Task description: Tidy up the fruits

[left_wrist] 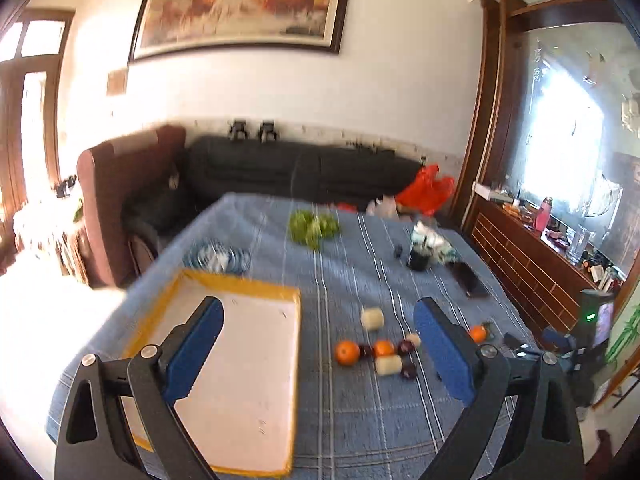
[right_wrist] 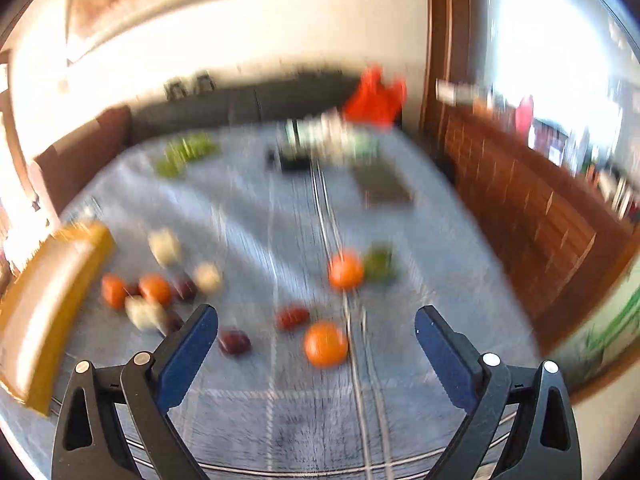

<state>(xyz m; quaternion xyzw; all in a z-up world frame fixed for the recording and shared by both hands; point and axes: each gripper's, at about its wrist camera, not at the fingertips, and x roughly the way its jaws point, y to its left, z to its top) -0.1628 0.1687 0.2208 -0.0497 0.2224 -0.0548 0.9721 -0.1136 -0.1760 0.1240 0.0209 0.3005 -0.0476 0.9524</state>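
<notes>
Both tongs stand wide with nothing between their blue pads: the left gripper (left_wrist: 318, 340) hangs over the near edge of the tray (left_wrist: 240, 380), the right gripper (right_wrist: 316, 344) over the blue cloth (right_wrist: 280, 420) nearer the scattered fruit.

From the left view the tray sits at about 7 o'clock and looks bare. The main cluster lies at about 4 o'clock of the picture's middle: an orange (left_wrist: 347, 352), a second orange (left_wrist: 383, 348), dark plum-like fruits (left_wrist: 407, 347) and pale stubby pieces (left_wrist: 372, 319). A green bunch (left_wrist: 314, 227), probably grapes, lies far off at 12 o'clock.

The right view is badly blurred, but a lone orange (right_wrist: 326, 344) shows just ahead of the open jaws, a red fruit (right_wrist: 293, 317) at its 10 o'clock and another orange (right_wrist: 346, 270) at its 12 o'clock.

I judge the oranges light, firm and round. They will roll on the cloth, so take one across its widest middle with the pads level, closing gently. The dark fruits look small and softer-skinned and would bruise under a hard squeeze. The pale pieces seem cylindrical, best gripped across the curved sides. I cannot tell whether all of this is real fruit or plastic.
</notes>
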